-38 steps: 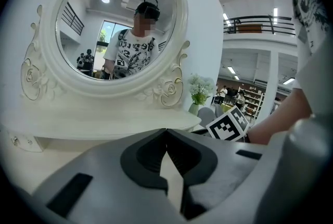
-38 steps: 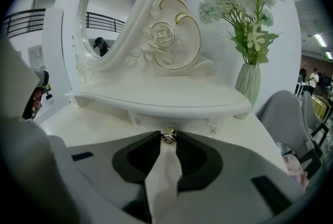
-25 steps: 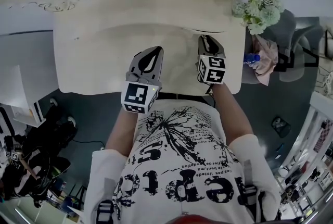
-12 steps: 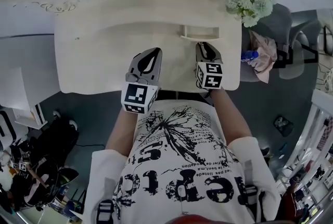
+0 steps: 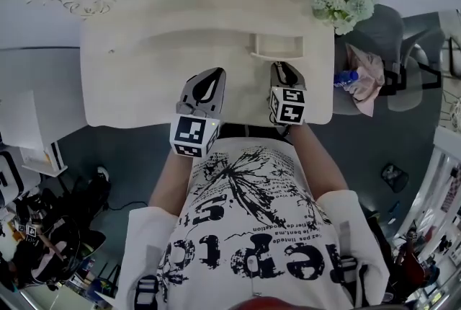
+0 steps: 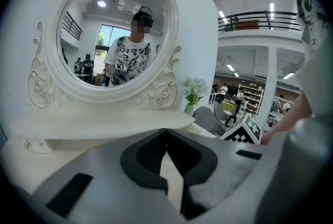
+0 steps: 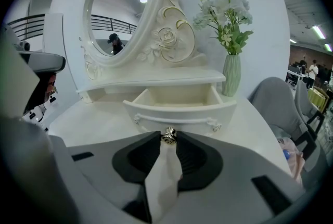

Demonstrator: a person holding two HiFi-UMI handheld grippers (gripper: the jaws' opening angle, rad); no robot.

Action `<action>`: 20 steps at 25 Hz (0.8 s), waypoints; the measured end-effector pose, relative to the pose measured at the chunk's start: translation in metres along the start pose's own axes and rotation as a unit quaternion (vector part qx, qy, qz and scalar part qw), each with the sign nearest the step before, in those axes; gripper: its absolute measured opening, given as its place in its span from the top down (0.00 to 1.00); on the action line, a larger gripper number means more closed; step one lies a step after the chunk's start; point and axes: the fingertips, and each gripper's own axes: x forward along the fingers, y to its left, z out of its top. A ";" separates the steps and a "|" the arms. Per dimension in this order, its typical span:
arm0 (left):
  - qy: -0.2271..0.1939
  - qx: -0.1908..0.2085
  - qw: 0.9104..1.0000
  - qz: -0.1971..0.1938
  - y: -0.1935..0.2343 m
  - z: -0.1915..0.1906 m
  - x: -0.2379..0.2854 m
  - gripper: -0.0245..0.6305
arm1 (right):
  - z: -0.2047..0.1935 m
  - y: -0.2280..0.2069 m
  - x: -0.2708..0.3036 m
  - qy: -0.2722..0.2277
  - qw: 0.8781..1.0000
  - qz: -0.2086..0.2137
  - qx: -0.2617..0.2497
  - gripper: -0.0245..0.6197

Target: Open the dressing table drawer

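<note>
1. Right tongs (image 7: 168, 140) clamp the knob (image 7: 168, 135) at frame centre, for pulling.
2. The drawer (image 7: 179, 107) stands partly open, just above centre, on the counter (image 7: 93, 119).
3. Left tongs (image 6: 166, 133) are closed and empty, idle aside.

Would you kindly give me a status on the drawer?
Right gripper shut on drawer knob. Left gripper shut, empty. Drawer open. Nothing in its way.

- Shirt (image 5: 252, 229): large black lettering ran across the chest, upside down in the head view; no word could be read with certainty.
- Shirt, smaller printed lines: these were too small and distorted to read.
- Left cube (image 5: 193, 135) and right cube (image 5: 287, 104): each bore a black-and-white square marker pattern, without letters or digits.
- Elsewhere: no label, brand or sign was legible.
</note>
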 end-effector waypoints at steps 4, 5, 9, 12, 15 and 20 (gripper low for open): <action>-0.002 -0.002 1.000 0.006 0.002 0.002 -0.005 0.93 | 0.002 0.003 -0.001 0.017 1.000 0.001 0.017 0.78; -0.003 -0.002 1.000 0.007 0.003 0.003 -0.005 0.93 | 0.004 0.005 -0.003 0.017 1.000 0.008 0.017 0.76; -0.008 0.001 1.000 0.007 0.000 0.009 -0.006 0.93 | 0.015 0.010 -0.020 0.010 1.000 0.029 -0.008 0.74; -0.015 0.003 1.000 0.006 -0.003 0.015 -0.005 0.93 | 0.030 0.013 -0.037 -0.007 0.999 0.038 -0.035 0.75; -0.025 0.008 1.000 0.006 -0.006 0.026 -0.001 0.93 | 0.058 0.017 -0.057 -0.044 0.996 0.044 -0.057 0.78; -0.048 0.020 0.999 0.003 -0.015 0.051 0.001 0.93 | 0.118 0.018 -0.095 -0.133 0.988 0.052 -0.051 0.90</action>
